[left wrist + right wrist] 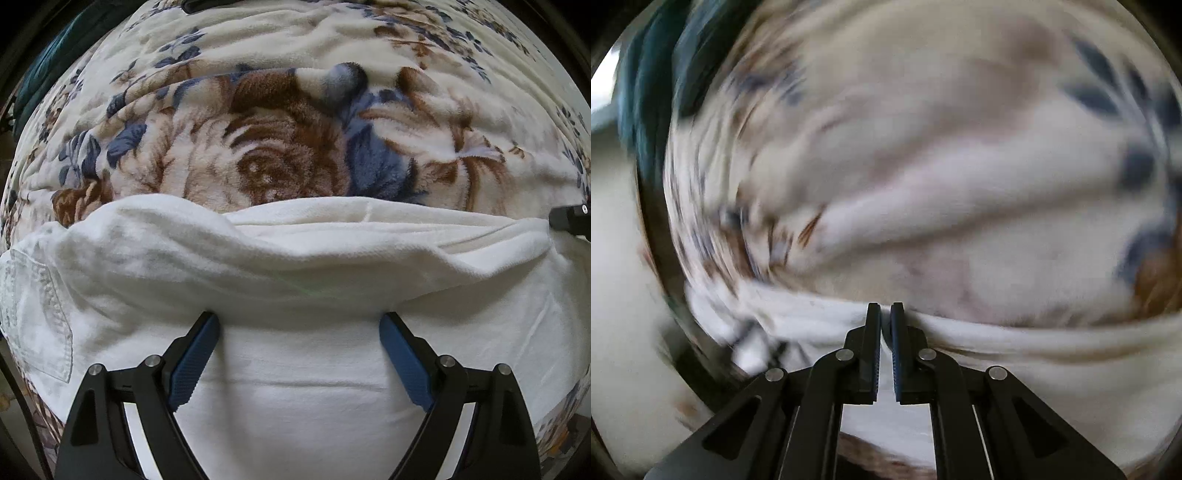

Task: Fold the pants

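White pants (295, 280) (1 back pocket visible), folded, bunched ridge

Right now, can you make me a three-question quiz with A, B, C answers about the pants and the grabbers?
1. Where do the pants lie?
A. on a flowery blanket
B. on a wooden floor
C. in a basket

2. What colour are the pants?
A. black
B. white
C. red

3. How is the left gripper?
A. shut on a sock
B. holding a cup
C. open over the pants

Answers:
1 A: the brown and blue flowered blanket spreads out behind and around them.
2 B: the cloth is white all over.
3 C: its blue pads stand wide apart, while the right gripper is pinched shut on the pants' edge.
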